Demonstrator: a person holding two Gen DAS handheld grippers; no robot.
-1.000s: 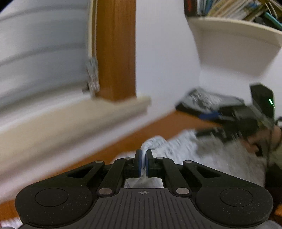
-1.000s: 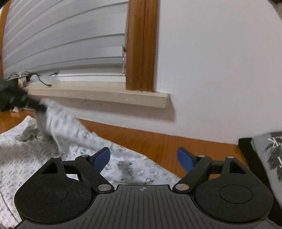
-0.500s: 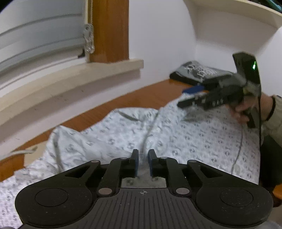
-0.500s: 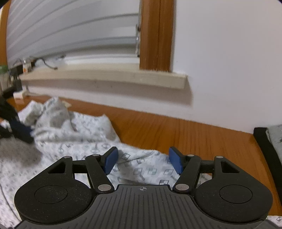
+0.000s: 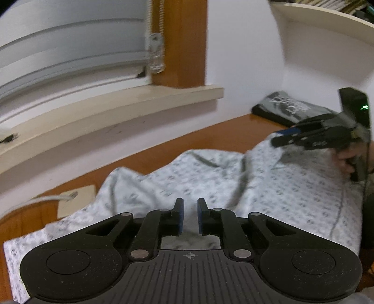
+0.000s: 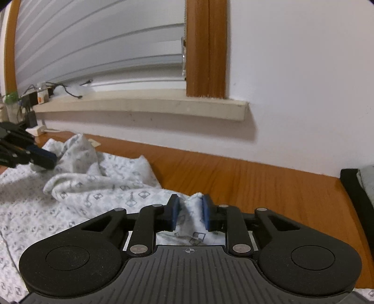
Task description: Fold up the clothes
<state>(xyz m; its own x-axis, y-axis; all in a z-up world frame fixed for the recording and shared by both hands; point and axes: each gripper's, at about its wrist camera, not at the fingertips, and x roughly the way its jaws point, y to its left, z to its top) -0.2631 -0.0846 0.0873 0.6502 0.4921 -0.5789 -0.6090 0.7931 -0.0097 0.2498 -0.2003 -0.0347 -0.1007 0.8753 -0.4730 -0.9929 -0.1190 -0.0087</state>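
A white garment (image 5: 268, 187) with a small square print lies rumpled across the wooden table (image 5: 210, 140). My left gripper (image 5: 189, 205) hovers low over its near edge. Its jaws are opening, a narrow gap stands between the blue pads, and nothing is pinched there. In the right wrist view the same garment (image 6: 93, 187) spreads to the left. My right gripper (image 6: 190, 208) is closing at the cloth's far edge, and a raised fold fills the gap and touches both pads. The right gripper (image 5: 292, 138) also shows in the left wrist view, and the left gripper (image 6: 42, 159) in the right wrist view.
A folded dark and grey stack (image 5: 287, 105) sits in the far corner under a white shelf (image 5: 327, 21). A cream window sill (image 6: 140, 105) juts over the table's back edge, with cables and small items (image 6: 35, 93) at its left end. A beige plate with a white cable (image 5: 77, 198) lies by the cloth.
My left gripper let go of the lifted cloth, which dropped onto the table, and its jaws parted a little. My right gripper's wide jaws narrowed onto a fold at the cloth's edge.
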